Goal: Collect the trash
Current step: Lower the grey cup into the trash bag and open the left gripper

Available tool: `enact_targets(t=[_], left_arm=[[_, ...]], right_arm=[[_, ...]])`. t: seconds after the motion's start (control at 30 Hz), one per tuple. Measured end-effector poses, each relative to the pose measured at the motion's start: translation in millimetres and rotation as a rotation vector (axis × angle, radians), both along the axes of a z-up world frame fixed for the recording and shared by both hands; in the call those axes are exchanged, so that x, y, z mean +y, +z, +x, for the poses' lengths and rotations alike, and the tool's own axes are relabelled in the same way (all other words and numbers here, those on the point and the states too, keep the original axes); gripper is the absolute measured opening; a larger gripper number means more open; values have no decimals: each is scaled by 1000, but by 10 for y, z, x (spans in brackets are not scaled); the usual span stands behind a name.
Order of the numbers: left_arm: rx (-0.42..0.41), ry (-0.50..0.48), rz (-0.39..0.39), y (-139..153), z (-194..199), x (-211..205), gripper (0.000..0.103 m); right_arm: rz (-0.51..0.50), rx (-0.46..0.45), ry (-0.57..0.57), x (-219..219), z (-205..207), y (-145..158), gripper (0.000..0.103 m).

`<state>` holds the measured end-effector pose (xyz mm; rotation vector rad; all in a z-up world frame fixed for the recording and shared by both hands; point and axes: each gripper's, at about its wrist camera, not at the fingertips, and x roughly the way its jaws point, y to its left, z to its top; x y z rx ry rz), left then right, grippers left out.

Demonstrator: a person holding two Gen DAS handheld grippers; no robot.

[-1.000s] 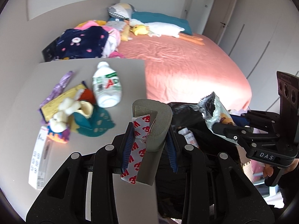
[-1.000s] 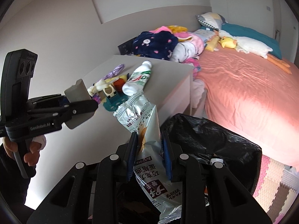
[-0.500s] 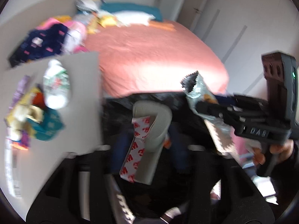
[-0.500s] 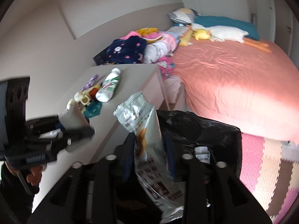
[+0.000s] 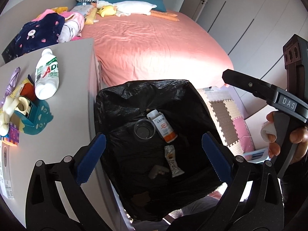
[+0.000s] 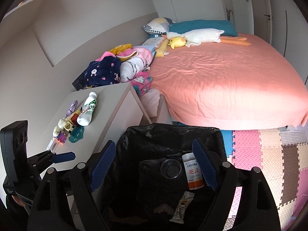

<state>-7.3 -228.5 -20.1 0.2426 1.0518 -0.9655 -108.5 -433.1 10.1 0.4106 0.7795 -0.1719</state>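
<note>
A bin lined with a black bag [image 5: 119, 104] [image 6: 146, 134] stands beside a grey table. Inside it lie a silver snack wrapper [image 5: 173, 161] [image 6: 182, 207], a grey tape backing piece [image 5: 156, 171], a white and orange box [image 5: 162, 128] [image 6: 193, 171] and a clear cup [image 5: 144, 130] [image 6: 171, 168]. My left gripper [image 5: 152, 157] is open and empty above the bin. My right gripper [image 6: 154, 167] is open and empty above the bin too. A white plastic bottle [image 5: 47, 75] [image 6: 87, 108] lies on the table.
The grey table [image 5: 73, 96] [image 6: 109, 104] holds a teal tape dispenser [image 5: 36, 119], a purple wrapper [image 5: 13, 79] and a white box [image 5: 5, 173]. A pink bed [image 5: 154, 44] with pillows and clothes lies behind. Foam mats [image 6: 269, 154] cover the floor.
Both grippers opened over the bin. The taped grey piece fell from my left gripper and the snack wrapper from my right; both now lie in the bag.
</note>
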Motion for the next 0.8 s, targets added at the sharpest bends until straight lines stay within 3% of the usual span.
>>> enact_targets(t=[0.8], left_arm=[[9, 135, 10, -74, 222, 447, 97]], right_arm=[[-12, 35, 112, 432, 433, -71, 82]])
